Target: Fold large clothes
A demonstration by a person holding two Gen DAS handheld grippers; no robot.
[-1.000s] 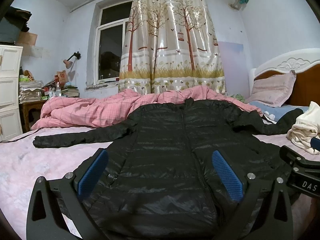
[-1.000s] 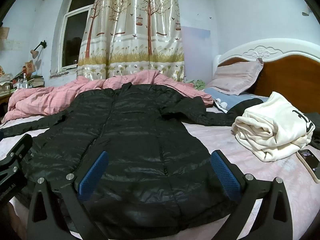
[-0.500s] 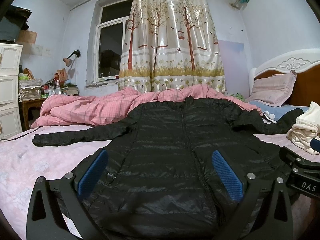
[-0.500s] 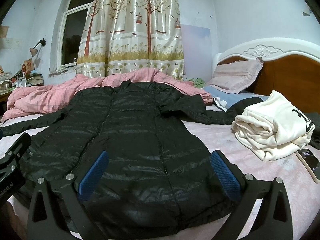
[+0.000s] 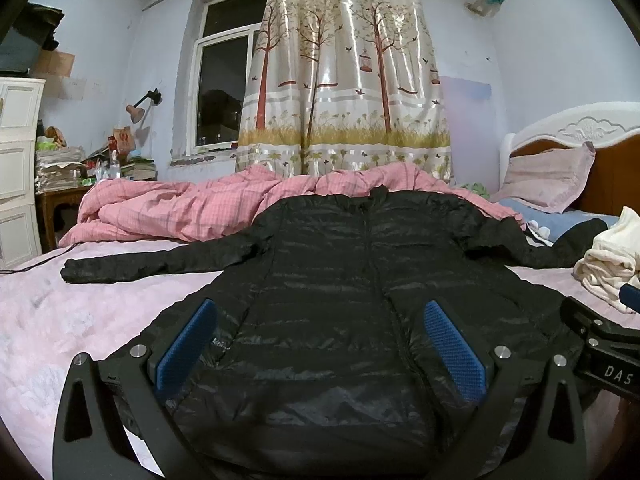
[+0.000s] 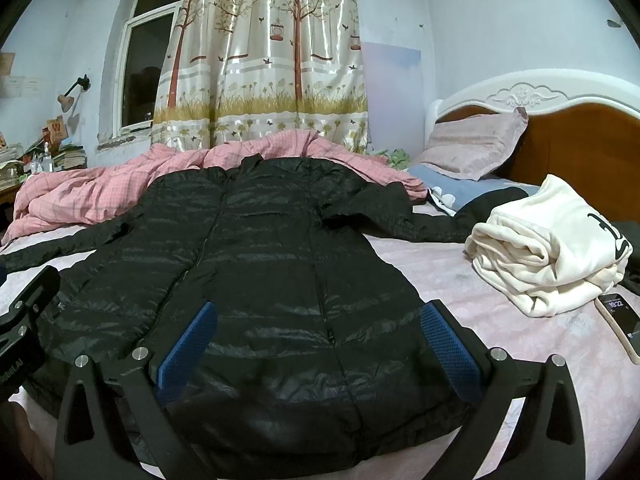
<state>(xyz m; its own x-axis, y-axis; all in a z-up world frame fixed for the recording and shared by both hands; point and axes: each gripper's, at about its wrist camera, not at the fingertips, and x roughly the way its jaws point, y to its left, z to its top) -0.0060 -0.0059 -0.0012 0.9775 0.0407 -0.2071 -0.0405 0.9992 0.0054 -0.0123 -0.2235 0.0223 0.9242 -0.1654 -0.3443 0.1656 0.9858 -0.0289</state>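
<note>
Black puffer jacket (image 5: 340, 280): spread flat, front up, on the pink bed (image 5: 60, 320), sleeves out to both sides, collar toward the pink quilt (image 5: 180, 208). Left gripper (image 5: 320, 344): level above hem, jaws wide apart, empty. Right gripper (image 6: 316, 340): alongside, same pose, jaws spread, empty. Folded white garment (image 6: 552, 248): right of jacket.

Home bedroom. A bed (image 6: 500, 280) with carved white-and-wood headboard (image 6: 560, 120), pillow (image 6: 472, 148) and pink quilt (image 5: 180, 212); far wall with dark window (image 5: 224, 92) and tree-print curtain (image 5: 344, 80); cluttered bedside table (image 5: 60, 196) at left.
</note>
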